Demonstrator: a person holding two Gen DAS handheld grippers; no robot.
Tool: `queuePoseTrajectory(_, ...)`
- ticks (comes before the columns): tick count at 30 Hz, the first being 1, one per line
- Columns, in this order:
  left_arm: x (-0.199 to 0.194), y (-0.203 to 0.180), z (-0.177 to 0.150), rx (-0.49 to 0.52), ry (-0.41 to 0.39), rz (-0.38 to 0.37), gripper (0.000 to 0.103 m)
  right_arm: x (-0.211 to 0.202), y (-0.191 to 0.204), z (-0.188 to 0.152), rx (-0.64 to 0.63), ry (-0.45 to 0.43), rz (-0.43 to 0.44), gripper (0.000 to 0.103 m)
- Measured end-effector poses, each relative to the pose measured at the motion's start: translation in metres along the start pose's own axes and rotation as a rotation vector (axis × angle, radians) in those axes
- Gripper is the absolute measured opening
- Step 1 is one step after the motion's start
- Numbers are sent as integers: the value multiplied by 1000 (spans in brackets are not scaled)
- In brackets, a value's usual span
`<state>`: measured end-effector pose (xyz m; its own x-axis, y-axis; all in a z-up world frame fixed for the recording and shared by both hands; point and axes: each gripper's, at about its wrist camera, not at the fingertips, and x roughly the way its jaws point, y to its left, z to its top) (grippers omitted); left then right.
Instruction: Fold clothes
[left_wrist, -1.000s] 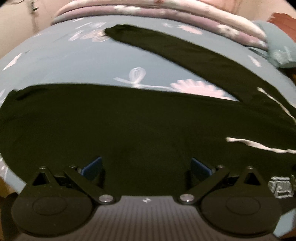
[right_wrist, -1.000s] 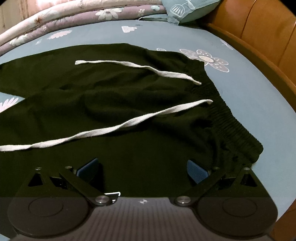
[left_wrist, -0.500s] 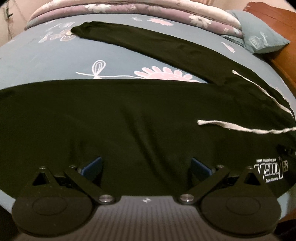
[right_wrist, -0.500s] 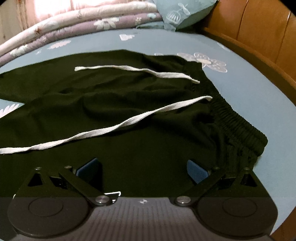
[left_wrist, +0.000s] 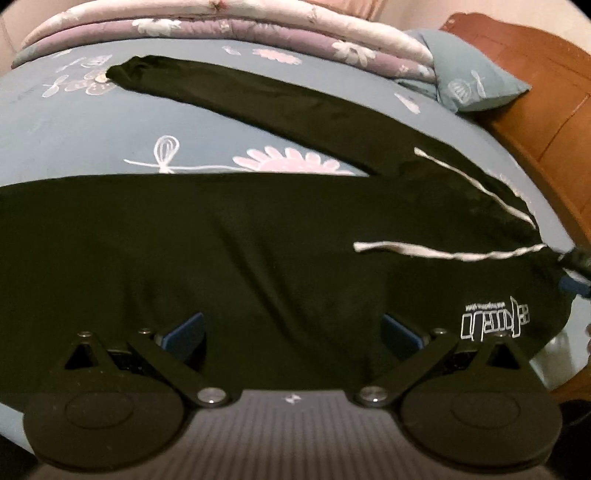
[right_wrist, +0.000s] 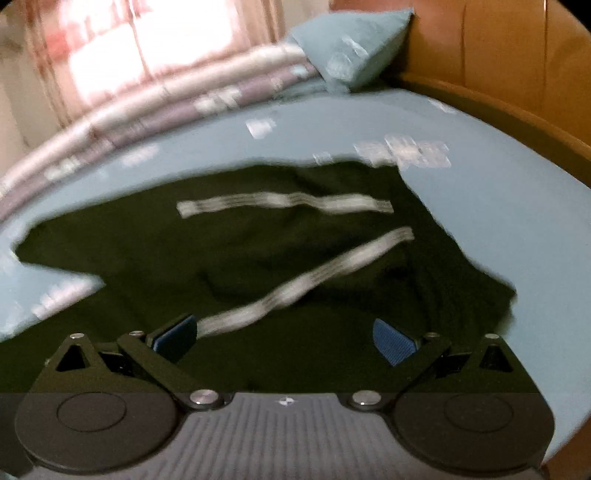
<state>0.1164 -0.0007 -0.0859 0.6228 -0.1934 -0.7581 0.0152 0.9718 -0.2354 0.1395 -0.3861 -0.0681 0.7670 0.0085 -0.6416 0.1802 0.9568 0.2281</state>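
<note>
The black trousers (left_wrist: 258, 251) lie flat along the bed's (left_wrist: 74, 122) near edge, legs toward its left side, waistband at the right. Left gripper (left_wrist: 291, 332) hovers over the near leg, right gripper (right_wrist: 284, 339) nearer the waistband; both gape wide, holding nothing.

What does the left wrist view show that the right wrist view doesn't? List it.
Only the left wrist view: the far trouser leg stretched across the sheet and a white logo. Only the right wrist view: bright curtains, blurred. Both: the black trousers, two white drawstrings, blue floral sheet, pillow, folded quilt, and open grippers.
</note>
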Motion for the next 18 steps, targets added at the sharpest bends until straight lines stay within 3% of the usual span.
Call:
queuePoseTrajectory(4,2,-1,7,-5,-4,-3,102,3,-11,39,-30,-32,53,102)
queuePoseTrajectory(8,11,-12,17,22,-7,-14,102,21,-35,81,-50,-41,51,99)
queuePoseTrajectory(14,19,-35,33,92,-9,-90,102,68,-70,133,-192,-61,-43,74)
queuePoseTrajectory(18,25,-49,49,140,-14,-73,102,108,-88,162,-242,-53,-37,72)
